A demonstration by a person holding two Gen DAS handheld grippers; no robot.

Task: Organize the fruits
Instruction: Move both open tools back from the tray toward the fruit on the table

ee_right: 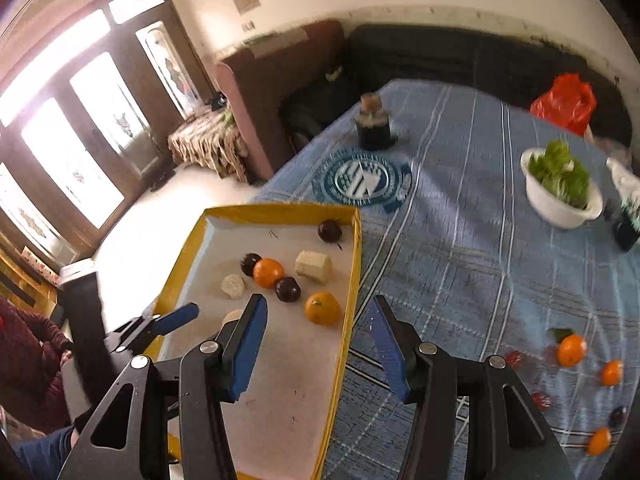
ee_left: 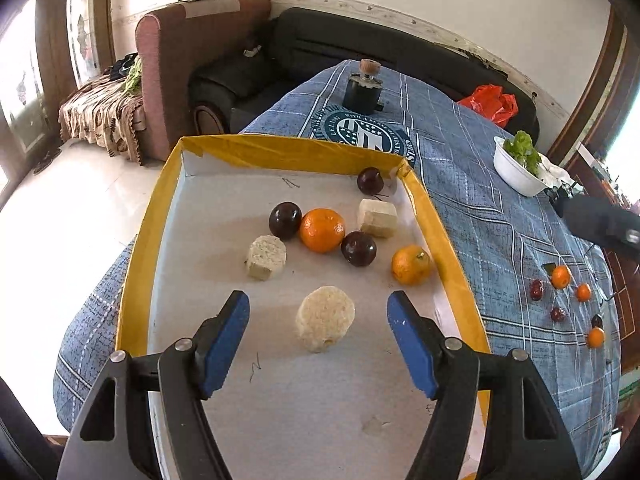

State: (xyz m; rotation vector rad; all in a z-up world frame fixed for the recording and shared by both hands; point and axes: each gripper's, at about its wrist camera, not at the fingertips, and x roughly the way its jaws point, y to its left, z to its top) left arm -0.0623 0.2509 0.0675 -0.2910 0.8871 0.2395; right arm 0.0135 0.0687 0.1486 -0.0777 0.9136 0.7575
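Fruits lie in two groups on a table under a blue plaid cloth [ee_left: 472, 184]. We see the larger group in a shallow yellow-rimmed tray [ee_left: 280, 152] at the table's left end: from left, a dark plum [ee_left: 285, 220] touching a big orange [ee_left: 322, 229], a second plum [ee_left: 359, 248] just beside that orange, a third plum [ee_left: 370, 180] alone near the far right corner, and a smaller orange [ee_left: 411, 264] close to the right wall. Three pale, crumbly blocks share the tray, one [ee_left: 266, 257] at left, one [ee_left: 377, 217] between the far plum and the fruit row, one [ee_left: 325, 318] nearest us.

Our left gripper [ee_left: 318, 312] hangs over the tray's near half with its blue pads spread wide, the nearest pale block lying between them and gripped by neither. Our right gripper [ee_right: 318, 316] hovers above the tray's right rim, fingers also wide apart and holding nothing.

Further right, loose on the cloth, sit small oranges [ee_right: 572, 350] and dark red fruits [ee_left: 536, 289], well apart from the tray.

A round crest [ee_left: 370, 134] with ringed lettering is printed on the cloth; its words are too small for us to read. Beyond it stands a dark corked jar [ee_left: 362, 87], and to the right a white bowl [ee_left: 516, 172] of greens and a red plastic bag [ee_right: 566, 100].
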